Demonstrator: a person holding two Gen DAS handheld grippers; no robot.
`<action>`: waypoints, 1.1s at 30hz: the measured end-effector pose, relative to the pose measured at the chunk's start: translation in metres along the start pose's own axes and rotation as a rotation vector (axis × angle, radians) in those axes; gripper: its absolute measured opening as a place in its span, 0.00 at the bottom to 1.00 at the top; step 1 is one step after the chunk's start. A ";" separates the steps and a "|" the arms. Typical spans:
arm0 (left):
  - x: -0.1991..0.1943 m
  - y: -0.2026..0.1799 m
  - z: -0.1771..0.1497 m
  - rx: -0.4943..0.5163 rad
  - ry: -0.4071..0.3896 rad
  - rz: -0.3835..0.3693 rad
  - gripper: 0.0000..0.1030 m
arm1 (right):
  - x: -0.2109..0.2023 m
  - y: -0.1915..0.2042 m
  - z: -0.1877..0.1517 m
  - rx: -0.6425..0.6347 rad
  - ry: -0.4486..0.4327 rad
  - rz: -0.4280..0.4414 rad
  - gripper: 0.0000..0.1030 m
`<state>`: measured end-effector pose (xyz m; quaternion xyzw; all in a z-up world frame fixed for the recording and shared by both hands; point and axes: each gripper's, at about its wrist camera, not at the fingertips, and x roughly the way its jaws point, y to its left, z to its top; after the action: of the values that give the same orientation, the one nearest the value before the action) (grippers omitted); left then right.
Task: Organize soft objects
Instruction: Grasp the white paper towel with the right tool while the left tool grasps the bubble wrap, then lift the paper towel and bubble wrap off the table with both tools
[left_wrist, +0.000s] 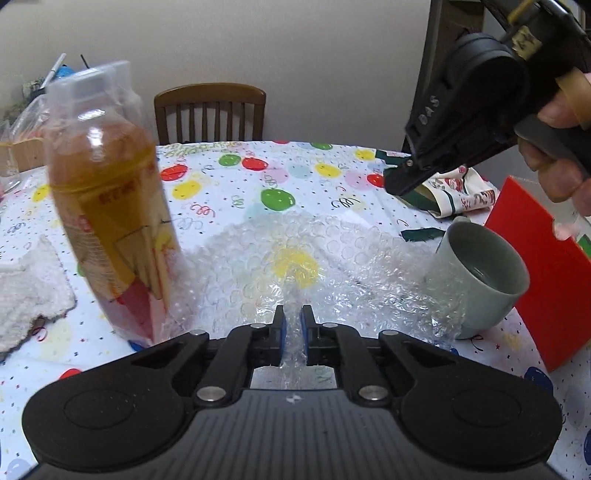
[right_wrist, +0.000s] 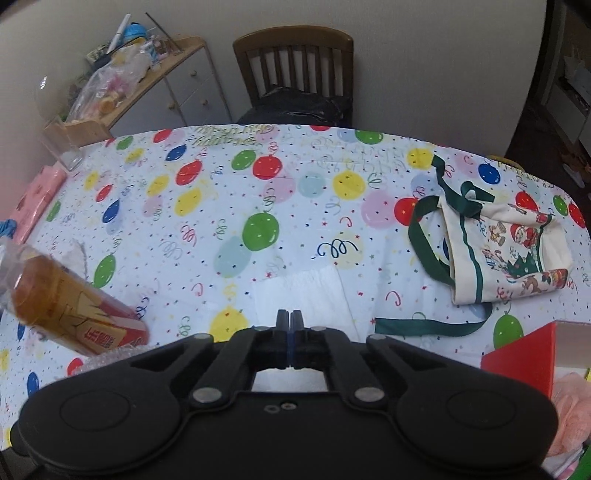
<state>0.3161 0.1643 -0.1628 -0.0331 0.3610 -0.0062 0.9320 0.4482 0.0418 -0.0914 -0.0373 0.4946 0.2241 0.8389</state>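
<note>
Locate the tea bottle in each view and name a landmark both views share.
Left wrist view: the tea bottle stands tilted at the left, on the edge of the bubble wrap.
Right wrist view: the tea bottle is at the lower left edge, leaning steeply.
Shared landmark: the wooden chair beyond the table's far edge.

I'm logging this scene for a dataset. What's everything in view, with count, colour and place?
bubble wrap: one, clear, table centre, an edge pinched in the left gripper
bottle: one, amber drink, red-yellow label, tilted, left of the wrap
mug: one, grey-green, tipped, on the wrap's right edge
towel: one, white, far left
tote bag: one, cream with green straps, right side
red box: one, right edge
chair: one, brown, behind the table
tablecloth: one, white with balloons
left gripper: black, shut on the wrap
right gripper: black, shut, nothing visible between its jaws
</note>
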 end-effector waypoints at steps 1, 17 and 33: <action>-0.003 0.001 0.000 -0.002 -0.005 0.003 0.07 | 0.002 0.001 0.000 -0.014 0.014 0.006 0.01; -0.025 0.014 -0.021 -0.049 0.007 -0.044 0.07 | 0.083 0.012 0.008 -0.106 0.181 -0.062 0.92; -0.012 0.023 -0.021 -0.048 0.030 -0.108 0.07 | 0.104 0.013 0.007 -0.102 0.248 -0.122 0.74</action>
<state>0.2922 0.1861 -0.1717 -0.0750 0.3727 -0.0484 0.9237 0.4909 0.0908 -0.1737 -0.1370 0.5793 0.1913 0.7804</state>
